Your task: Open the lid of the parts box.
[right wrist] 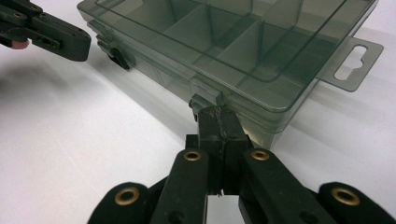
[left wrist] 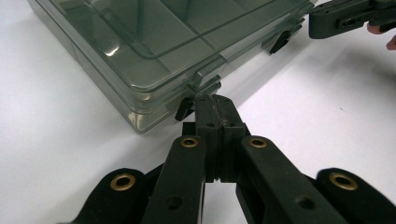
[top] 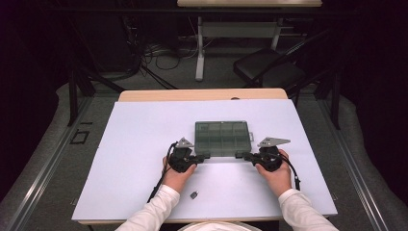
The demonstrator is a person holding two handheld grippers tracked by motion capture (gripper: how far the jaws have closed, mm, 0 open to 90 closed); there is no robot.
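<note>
Directly ahead of both grippers, a smoke-tinted compartment box lies flat on the white worktop with its lid down. The left gripper has its jaws pressed together with nothing between them; in the left gripper view its tip meets the box at the front latch nearest it. The right gripper is likewise pressed together and holds nothing; in the right gripper view its tip meets the second front latch of the box. Beyond the right gripper's tip, a hang tab projects from the box's end. Behind the left gripper, toward the person, a small dark part lies on the worktop, well apart from the box.
</note>
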